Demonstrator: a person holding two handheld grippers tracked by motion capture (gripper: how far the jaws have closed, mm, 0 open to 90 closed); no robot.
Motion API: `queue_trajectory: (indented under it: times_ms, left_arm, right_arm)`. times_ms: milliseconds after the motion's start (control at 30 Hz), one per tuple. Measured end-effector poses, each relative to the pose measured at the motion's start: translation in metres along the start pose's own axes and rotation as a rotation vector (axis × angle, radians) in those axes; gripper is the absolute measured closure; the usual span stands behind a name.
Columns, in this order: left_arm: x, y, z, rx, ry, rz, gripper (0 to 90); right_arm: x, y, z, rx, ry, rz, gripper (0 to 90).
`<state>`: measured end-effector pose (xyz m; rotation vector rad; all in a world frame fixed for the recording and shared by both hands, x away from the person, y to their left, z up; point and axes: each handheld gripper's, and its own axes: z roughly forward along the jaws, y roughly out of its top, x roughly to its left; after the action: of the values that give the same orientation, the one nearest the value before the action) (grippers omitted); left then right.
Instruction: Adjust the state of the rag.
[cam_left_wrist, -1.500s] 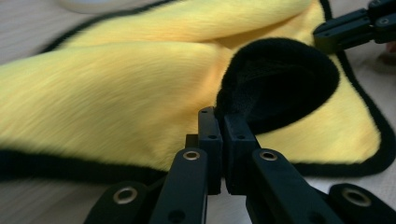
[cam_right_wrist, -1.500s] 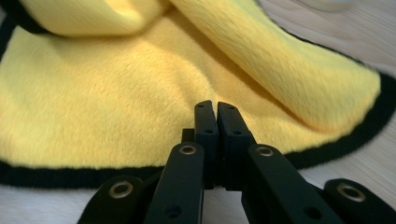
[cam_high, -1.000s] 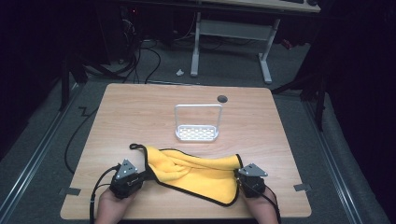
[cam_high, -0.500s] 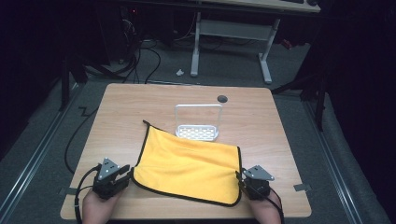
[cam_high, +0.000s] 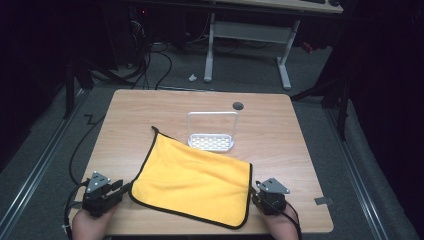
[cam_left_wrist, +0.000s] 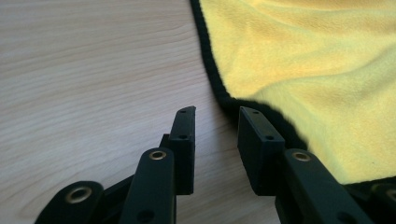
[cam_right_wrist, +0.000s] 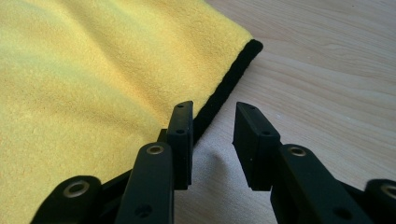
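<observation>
Here, a square yellow microfibre cloth with a black stitched border (cam_high: 195, 180) lies spread flat on the near half of the light wooden desk (cam_high: 300, 150). Its far left corner points toward the middle of the desk, and its far edge lies just in front of a small white plastic rack with a perforated base and a tall frame (cam_high: 211, 131); from the high view I cannot tell if the cloth touches this rack. The left tongs (cam_high: 124, 187) sit at the near left corner of the cloth, held by a hand that comes in from the bottom edge. In the left gripper view the left tongs (cam_left_wrist: 215, 126) are released: their jaws have just been opening, bare wood shows between them, and the black border of the cloth (cam_left_wrist: 289, 74) passes just beside the right jaw. The right tongs (cam_high: 254, 196) rest at the near right side of the cloth, very close to its edge. In the right gripper view the right tongs (cam_right_wrist: 212, 123) are also released, their jaws having just been opening, with nothing between them; the black border of the cloth (cam_right_wrist: 93, 84) runs next to the left jaw. A small dark round hole (cam_high: 238, 106) sits in the desk surface beyond the rack.
</observation>
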<state>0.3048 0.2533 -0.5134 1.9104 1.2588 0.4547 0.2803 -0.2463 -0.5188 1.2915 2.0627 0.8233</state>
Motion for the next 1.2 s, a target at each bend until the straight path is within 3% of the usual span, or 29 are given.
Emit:
queue_trajectory:
  times_ms: [133, 200, 233, 333, 400, 467, 500, 533, 600, 767, 833, 900, 967, 1067, 1200]
  left_arm:
    - [0.015, -0.004, -0.007, -0.017, 0.01, -0.051, 67.9]
    - [0.017, -0.001, -0.006, -0.062, -0.05, -0.097, 68.0]
    - [0.014, 0.004, -0.002, -0.074, -0.088, -0.086, 67.7]
    - [-0.012, 0.02, 0.017, -0.051, -0.134, 0.026, 64.6]
    - [-0.026, 0.024, 0.031, 0.003, -0.16, 0.079, 64.3]
    - [-0.035, 0.019, 0.044, 0.095, -0.156, 0.113, 67.7]
    - [-0.038, 0.014, 0.047, 0.111, -0.16, 0.133, 69.8]
    - [-0.041, 0.01, 0.044, 0.099, -0.172, 0.141, 69.9]
    - [-0.045, 0.003, 0.034, 0.123, -0.223, 0.13, 71.4]
    - [-0.057, -0.011, 0.016, 0.163, -0.289, 0.126, 71.7]
    - [-0.06, -0.012, 0.012, 0.161, -0.291, 0.138, 70.7]
    - [-0.056, -0.006, 0.012, 0.11, -0.269, 0.136, 67.0]
    - [-0.048, 0.002, 0.019, 0.081, -0.241, 0.097, 64.5]
    - [-0.043, 0.009, 0.03, 0.063, -0.238, 0.064, 63.2]
    - [-0.045, 0.003, 0.038, 0.089, -0.245, 0.055, 62.9]
  right_arm:
    - [0.001, 0.0, 0.0, -0.002, 0.006, -0.002, 68.5]
    - [0.002, 0.001, 0.0, -0.004, 0.014, -0.008, 68.4]
    - [0.004, 0.001, 0.001, -0.004, 0.021, -0.009, 68.3]
    - [0.01, 0.003, 0.005, 0.003, 0.052, -0.015, 68.1]
    - [0.014, 0.004, 0.009, 0.012, 0.06, -0.024, 68.1]
    - [0.015, 0.005, 0.014, 0.029, 0.062, -0.027, 68.0]
    - [0.015, 0.004, 0.015, 0.026, 0.062, -0.022, 68.0]
    - [0.014, 0.004, 0.014, 0.031, 0.066, -0.016, 68.0]
    - [0.012, 0.0, 0.009, 0.038, 0.072, -0.014, 68.0]
    - [0.007, -0.019, -0.016, 0.058, 0.1, 0.012, 67.7]
    - [0.005, -0.026, -0.026, 0.057, 0.115, 0.025, 66.8]
    - [0.001, -0.024, -0.032, 0.027, 0.125, 0.061, 66.1]
    - [-0.01, -0.012, -0.03, -0.017, 0.095, 0.091, 65.9]
    - [-0.029, 0.01, -0.013, -0.036, 0.072, 0.16, 60.7]
    - [-0.044, 0.025, 0.023, 0.014, 0.117, 0.234, 51.0]
